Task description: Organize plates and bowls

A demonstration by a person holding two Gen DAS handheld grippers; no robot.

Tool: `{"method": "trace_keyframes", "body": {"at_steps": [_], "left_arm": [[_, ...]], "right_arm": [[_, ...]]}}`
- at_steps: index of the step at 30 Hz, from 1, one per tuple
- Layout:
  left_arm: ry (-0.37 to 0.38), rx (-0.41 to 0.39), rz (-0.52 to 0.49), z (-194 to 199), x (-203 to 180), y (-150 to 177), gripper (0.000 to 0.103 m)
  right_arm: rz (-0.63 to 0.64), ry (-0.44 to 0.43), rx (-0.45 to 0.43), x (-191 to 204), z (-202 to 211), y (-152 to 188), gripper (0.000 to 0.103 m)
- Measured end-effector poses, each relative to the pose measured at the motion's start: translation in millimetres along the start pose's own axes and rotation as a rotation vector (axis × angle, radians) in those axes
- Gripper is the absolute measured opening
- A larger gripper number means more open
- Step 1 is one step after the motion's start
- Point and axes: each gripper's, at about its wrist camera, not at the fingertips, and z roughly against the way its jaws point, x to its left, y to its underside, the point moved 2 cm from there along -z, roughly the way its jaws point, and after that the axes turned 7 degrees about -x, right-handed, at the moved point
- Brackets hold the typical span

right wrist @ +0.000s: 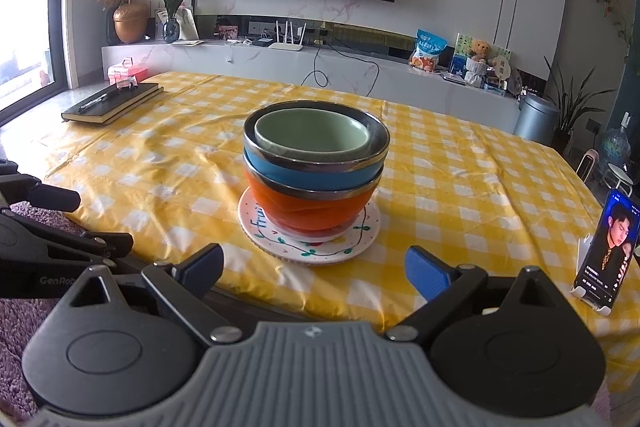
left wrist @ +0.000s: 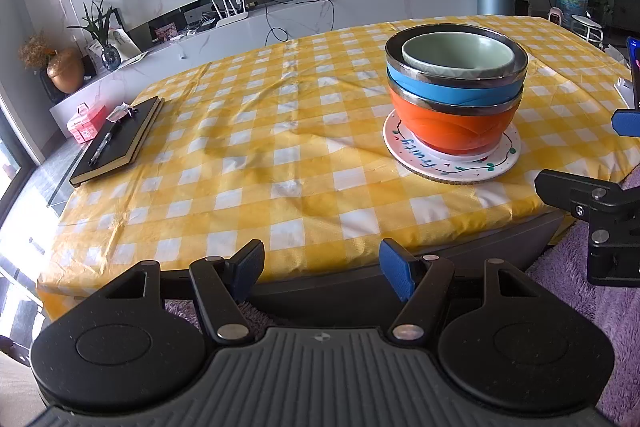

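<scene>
Left tongs (left wrist: 322, 269) gape wide with nothing between their blue pads, held at the near edge of the desk (left wrist: 248, 147) with its yellow checked cloth. From this left wrist view the plate (left wrist: 452, 163) is the landmark: it lies flat on the cloth, ahead and to the right. On the plate stands the orange bowl (left wrist: 452, 125), the blue bowl (left wrist: 448, 89) is nested in that, and the green bowl (left wrist: 458, 57) sits innermost. Far left of the plate a black notebook (left wrist: 120, 143) lies with a pen (left wrist: 102, 145) on top. Right of the plate, the right tongs (left wrist: 624, 123) show at the frame edge, only partly seen.

Right tongs (right wrist: 314, 273) are likewise spread wide and empty, just short of the plate (right wrist: 308, 247), which lies straight ahead. Orange bowl (right wrist: 312, 207), blue bowl (right wrist: 308, 173) and green bowl (right wrist: 312, 137) are stacked on it, one inside another. Well right of the plate a phone (right wrist: 610, 247) leans upright in a stand. Far behind and left of the plate lies the notebook (right wrist: 114, 103).
</scene>
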Motion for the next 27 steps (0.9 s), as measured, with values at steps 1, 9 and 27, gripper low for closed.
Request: {"method": "trace_keyframes", "body": {"at_steps": [1,9,27], "left_arm": [[0.000,0.000,0.000,0.0,0.0,0.0,0.078],[-0.009,0.004,0.008,0.9,1.8,1.4,0.078],[-0.012,0.006,0.013,1.0,3.2,2.1,0.078]], "right_arm": [[0.003,0.000,-0.001,0.5,0.2,0.0,0.096],[0.015,0.000,-0.007,2.5,1.2,-0.3,0.096],[0.016,0.000,-0.008,2.6,1.4,-0.3,0.096]]}}
